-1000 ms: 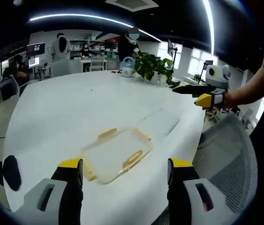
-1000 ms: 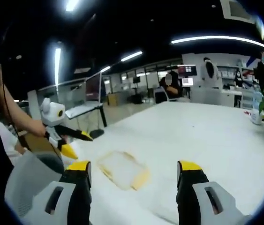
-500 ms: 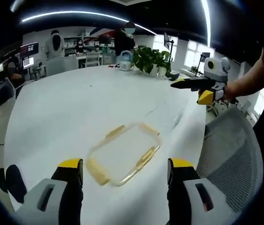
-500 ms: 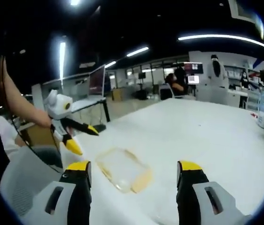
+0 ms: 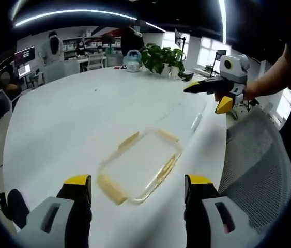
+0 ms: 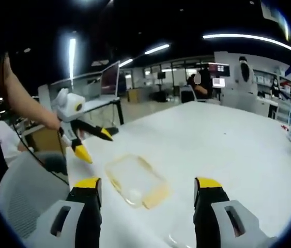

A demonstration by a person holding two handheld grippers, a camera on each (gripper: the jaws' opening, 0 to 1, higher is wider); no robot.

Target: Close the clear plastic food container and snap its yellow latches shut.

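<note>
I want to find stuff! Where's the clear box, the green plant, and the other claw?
clear box (image 5: 137,164): left gripper view, middle of its lid.
green plant (image 5: 158,56): left gripper view, its leaves.
right claw (image 5: 210,95): left gripper view, between its tips.

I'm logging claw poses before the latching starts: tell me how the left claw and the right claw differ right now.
The left claw frames the clear container between its tips; the right claw has the container just left of its centre. Seen from the other view, the left claw's tips tilt down toward the white table, while the right claw's upper tip reaches level over the table's edge. Both are open, empty, yellow-tipped, and off the container.
</note>
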